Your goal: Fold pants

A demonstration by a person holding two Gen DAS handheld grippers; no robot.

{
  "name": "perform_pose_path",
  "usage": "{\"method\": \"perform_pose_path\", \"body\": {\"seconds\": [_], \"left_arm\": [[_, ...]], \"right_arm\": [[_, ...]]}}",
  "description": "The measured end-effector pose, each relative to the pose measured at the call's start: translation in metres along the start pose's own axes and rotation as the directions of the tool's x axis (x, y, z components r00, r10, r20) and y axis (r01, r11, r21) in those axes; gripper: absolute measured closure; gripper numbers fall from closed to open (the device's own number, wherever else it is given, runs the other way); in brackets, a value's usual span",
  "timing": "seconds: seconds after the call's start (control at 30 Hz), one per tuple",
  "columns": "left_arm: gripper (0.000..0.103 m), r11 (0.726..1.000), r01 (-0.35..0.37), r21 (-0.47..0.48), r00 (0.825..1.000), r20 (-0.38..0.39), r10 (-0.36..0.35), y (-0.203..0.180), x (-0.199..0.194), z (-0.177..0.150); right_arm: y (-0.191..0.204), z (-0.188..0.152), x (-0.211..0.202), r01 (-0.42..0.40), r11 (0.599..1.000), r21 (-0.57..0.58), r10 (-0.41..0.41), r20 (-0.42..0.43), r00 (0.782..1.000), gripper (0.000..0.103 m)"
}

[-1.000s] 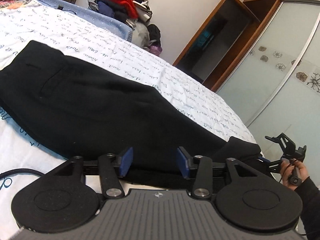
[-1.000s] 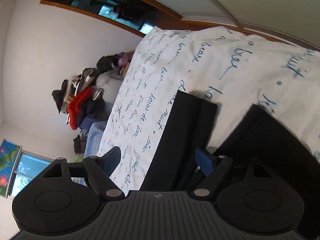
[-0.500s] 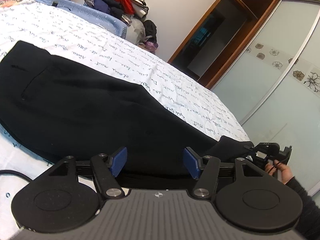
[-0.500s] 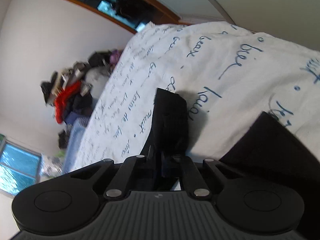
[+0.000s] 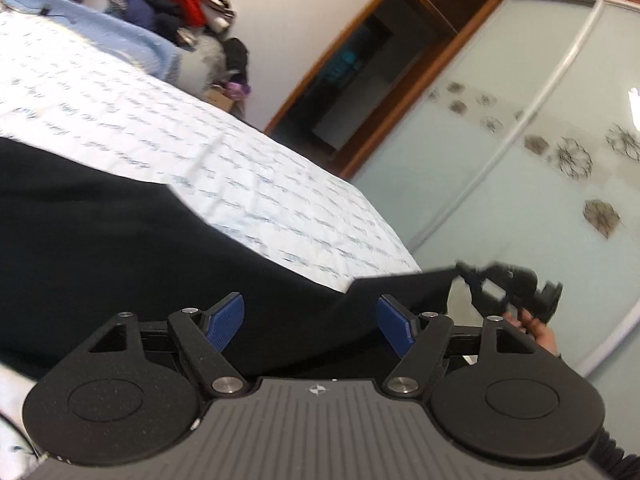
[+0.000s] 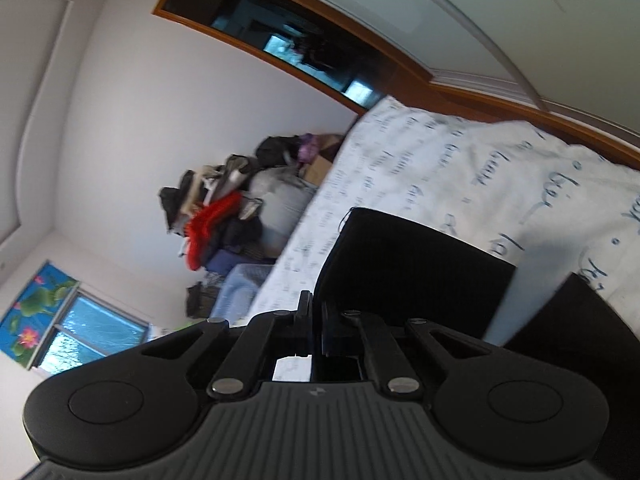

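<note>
Black pants lie spread on a bed with a white sheet printed with blue script. My left gripper hovers low over the pants near the bed's near edge. Its blue pads are apart and its jaws are opening, with cloth behind them but nothing pinched. My right gripper is shut on the end of a pant leg and holds it lifted off the sheet. In the left wrist view that right gripper shows at the far right, held by a hand.
A heap of clothes is piled past the bed's far end, beside a blue blanket. Frosted sliding wardrobe doors and a wooden door frame stand along the bed's right side. A window is on the far wall.
My right gripper closed on the pant leg's end and raised it off the sheet. My left gripper spread its pads wider and rose, swinging right along the pants.
</note>
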State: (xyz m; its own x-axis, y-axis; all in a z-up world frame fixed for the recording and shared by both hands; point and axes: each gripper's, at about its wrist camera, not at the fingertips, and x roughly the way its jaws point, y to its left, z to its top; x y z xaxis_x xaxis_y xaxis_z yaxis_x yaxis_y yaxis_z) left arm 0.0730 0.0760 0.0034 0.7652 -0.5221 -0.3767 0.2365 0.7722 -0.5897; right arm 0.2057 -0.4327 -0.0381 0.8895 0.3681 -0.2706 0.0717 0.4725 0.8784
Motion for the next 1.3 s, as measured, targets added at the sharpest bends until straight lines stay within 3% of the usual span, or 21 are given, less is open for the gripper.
{"method": "perform_pose_path", "body": {"seconds": [0.07, 0.17, 0.23, 0.33, 0.37, 0.5, 0.63, 0.8, 0.87, 0.93, 1.03, 1.1, 1.13, 1.2, 1.3], "left_arm": [[0.026, 0.991, 0.105, -0.088, 0.994, -0.021, -0.107, -0.004, 0.007, -0.003], [0.024, 0.933, 0.166, -0.319, 0.98, -0.055, -0.193, 0.005, 0.028, -0.015], [0.024, 0.86, 0.17, -0.48, 0.974, -0.048, -0.22, 0.02, 0.043, -0.023], [0.024, 0.706, 0.192, -0.682, 0.968, 0.011, -0.252, 0.039, 0.06, -0.03], [0.024, 0.669, 0.204, -0.715, 0.965, 0.031, -0.261, 0.043, 0.064, -0.03], [0.024, 0.601, 0.113, -0.791, 0.978, -0.018, -0.207, 0.054, 0.082, -0.033], [0.024, 0.614, 0.015, -0.79, 0.986, -0.089, -0.138, 0.057, 0.094, -0.036], [0.024, 0.588, -0.092, -0.803, 0.984, -0.162, -0.067, 0.068, 0.107, -0.042], [0.024, 0.617, -0.105, -0.78, 0.984, -0.17, -0.048, 0.065, 0.108, -0.04], [0.025, 0.616, -0.135, -0.776, 0.983, -0.181, -0.012, 0.063, 0.109, -0.042], [0.041, 0.607, -0.189, -0.772, 0.981, -0.177, 0.08, 0.063, 0.109, -0.039], [0.059, 0.611, -0.241, -0.754, 0.97, -0.192, 0.146, 0.061, 0.11, -0.034], [0.075, 0.62, -0.278, -0.733, 0.96, -0.209, 0.184, 0.06, 0.112, -0.031], [0.08, 0.615, -0.305, -0.727, 0.952, -0.228, 0.203, 0.06, 0.114, -0.031], [0.084, 0.641, -0.306, -0.704, 0.952, -0.227, 0.205, 0.058, 0.115, -0.028]], "right_arm": [[0.007, 0.003, -0.002, -0.016, 1.0, -0.007, 0.016, 0.002, 1.0, 0.099], [0.017, 0.008, -0.003, -0.038, 0.999, -0.027, 0.038, 0.008, 0.999, 0.099], [0.022, 0.012, -0.004, -0.059, 0.998, -0.026, 0.06, 0.012, 0.998, 0.099], [0.029, 0.017, -0.01, -0.103, 0.994, -0.03, 0.104, 0.022, 0.994, 0.1], [0.031, 0.017, -0.011, -0.116, 0.993, -0.032, 0.117, 0.022, 0.993, 0.1], [0.032, 0.015, -0.011, -0.13, 0.991, -0.039, 0.13, 0.005, 0.992, 0.1], [0.019, 0.004, -0.006, -0.094, 0.996, -0.007, 0.094, -0.034, 0.995, 0.097], [-0.005, -0.019, -0.003, -0.06, 0.997, 0.041, 0.063, -0.077, 0.995, 0.094], [-0.018, -0.026, -0.002, -0.058, 0.995, 0.075, 0.065, -0.093, 0.994, 0.094], [-0.025, -0.033, -0.003, -0.054, 0.994, 0.09, 0.063, -0.104, 0.993, 0.094], [-0.032, -0.041, -0.003, -0.065, 0.992, 0.108, 0.077, -0.115, 0.99, 0.094], [-0.034, -0.045, -0.004, -0.068, 0.99, 0.121, 0.083, -0.123, 0.989, 0.094], [-0.035, -0.046, -0.004, -0.073, 0.99, 0.124, 0.089, -0.125, 0.988, 0.094], [-0.036, -0.048, -0.006, -0.082, 0.988, 0.13, 0.098, -0.121, 0.988, 0.094], [-0.042, -0.044, -0.013, -0.092, 0.985, 0.143, 0.105, -0.087, 0.991, 0.094]]}}
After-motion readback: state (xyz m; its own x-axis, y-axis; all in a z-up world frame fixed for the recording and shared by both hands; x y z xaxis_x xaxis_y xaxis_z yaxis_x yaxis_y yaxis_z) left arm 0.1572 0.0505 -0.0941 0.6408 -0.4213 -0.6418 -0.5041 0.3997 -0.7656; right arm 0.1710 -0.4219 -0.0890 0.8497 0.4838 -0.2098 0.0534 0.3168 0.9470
